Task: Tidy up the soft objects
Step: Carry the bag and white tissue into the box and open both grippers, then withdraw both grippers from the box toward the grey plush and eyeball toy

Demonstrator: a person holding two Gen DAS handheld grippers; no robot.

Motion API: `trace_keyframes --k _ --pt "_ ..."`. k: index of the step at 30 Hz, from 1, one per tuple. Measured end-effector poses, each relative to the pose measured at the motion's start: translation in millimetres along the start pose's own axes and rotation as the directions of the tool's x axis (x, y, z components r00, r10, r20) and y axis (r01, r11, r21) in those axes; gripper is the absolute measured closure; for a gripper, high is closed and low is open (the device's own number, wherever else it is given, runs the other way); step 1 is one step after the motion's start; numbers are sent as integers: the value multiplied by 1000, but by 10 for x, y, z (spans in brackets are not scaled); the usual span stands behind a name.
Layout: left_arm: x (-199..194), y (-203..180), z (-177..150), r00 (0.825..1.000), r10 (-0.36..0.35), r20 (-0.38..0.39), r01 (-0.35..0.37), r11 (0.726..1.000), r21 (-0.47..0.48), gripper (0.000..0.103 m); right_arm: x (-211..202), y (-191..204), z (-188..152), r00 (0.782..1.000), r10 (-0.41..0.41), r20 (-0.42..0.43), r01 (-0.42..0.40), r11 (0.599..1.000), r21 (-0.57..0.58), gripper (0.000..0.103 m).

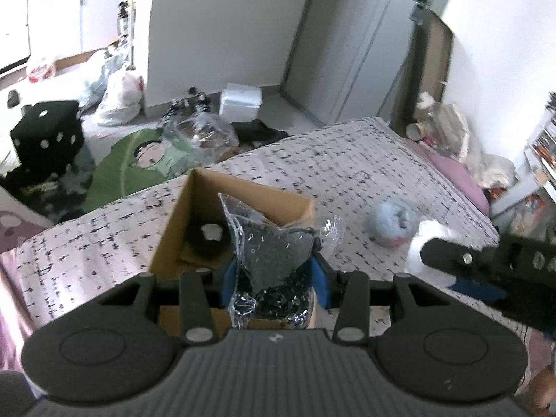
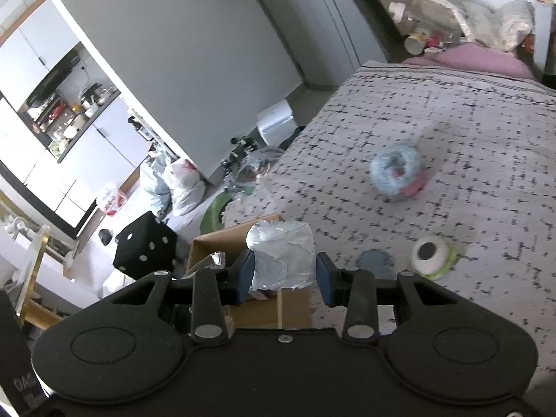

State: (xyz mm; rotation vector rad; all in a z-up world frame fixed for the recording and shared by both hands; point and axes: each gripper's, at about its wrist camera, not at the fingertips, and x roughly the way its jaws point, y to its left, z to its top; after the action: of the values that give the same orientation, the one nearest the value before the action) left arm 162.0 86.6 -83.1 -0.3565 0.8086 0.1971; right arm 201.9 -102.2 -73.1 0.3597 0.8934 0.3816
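Observation:
My left gripper (image 1: 274, 272) is shut on a clear plastic bag of dark speckled soft material (image 1: 278, 253), held over an open cardboard box (image 1: 173, 229) on the bed. A dark round item with a white patch (image 1: 208, 239) lies inside the box. My right gripper (image 2: 283, 274) is shut on a white crinkled soft roll (image 2: 283, 257), held above the box's edge (image 2: 236, 239); it shows at the right of the left wrist view (image 1: 462, 260). A blue and pink plush (image 1: 392, 226) (image 2: 396, 173) lies on the bed.
The bed (image 2: 451, 121) has a speckled cover. A white and green eye-like toy (image 2: 432, 253) and a blue disc (image 2: 375, 262) lie on it. On the floor are a black dice cushion (image 1: 45, 139), a green leaf cushion (image 1: 132, 163) and bags (image 1: 120, 97).

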Motion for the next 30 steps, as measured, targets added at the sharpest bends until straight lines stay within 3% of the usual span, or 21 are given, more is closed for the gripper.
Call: trace_keyframes --k 13,24,27,30 --pt "222 418 154 999 48 -11 -49 997 -57 57 274 230 -72 999 22 -40 -22 1000 -5 65" --pt "292 536 233 998 68 -8 -68 991 -115 28 436 295 -75 996 57 -74 -57 998 5 64" --pt "273 520 233 998 66 1 -65 992 -111 24 443 295 -60 993 91 -70 -90 996 20 60" --pt "239 502 236 997 72 16 -70 992 -104 24 418 264 -48 990 122 -66 -120 992 43 40"
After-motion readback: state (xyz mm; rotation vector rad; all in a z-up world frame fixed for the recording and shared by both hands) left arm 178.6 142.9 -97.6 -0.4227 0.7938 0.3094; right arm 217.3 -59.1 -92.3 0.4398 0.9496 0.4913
